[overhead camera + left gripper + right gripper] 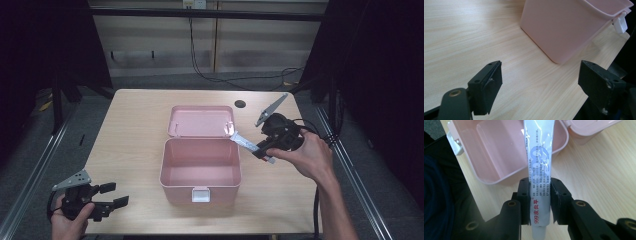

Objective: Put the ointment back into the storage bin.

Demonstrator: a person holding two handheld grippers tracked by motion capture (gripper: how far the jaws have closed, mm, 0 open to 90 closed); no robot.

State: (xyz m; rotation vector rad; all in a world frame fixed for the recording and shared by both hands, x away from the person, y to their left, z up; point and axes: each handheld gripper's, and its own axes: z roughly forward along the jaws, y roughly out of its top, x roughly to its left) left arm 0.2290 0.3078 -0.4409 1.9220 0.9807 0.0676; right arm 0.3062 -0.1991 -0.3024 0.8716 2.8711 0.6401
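Observation:
A pink plastic box (200,170) stands in the middle of the table with its lid (201,121) flipped open behind it; the inside looks bare. My right gripper (264,149) hovers just right of the box, shut on a white ointment tube (246,143) with blue and red print. The tube's flat end points toward the box's right rim. In the right gripper view the tube (539,167) runs up between the pads over the open box (506,150). My left gripper (112,195) rests open at the table's front left corner, its jaws pointing at the box's wall (564,27).
A white latch (200,194) hangs on the box's front wall. A dark round hole (240,104) sits in the tabletop behind the lid. Bare wood lies left of the box and in front of it. Metal rails run along both table sides.

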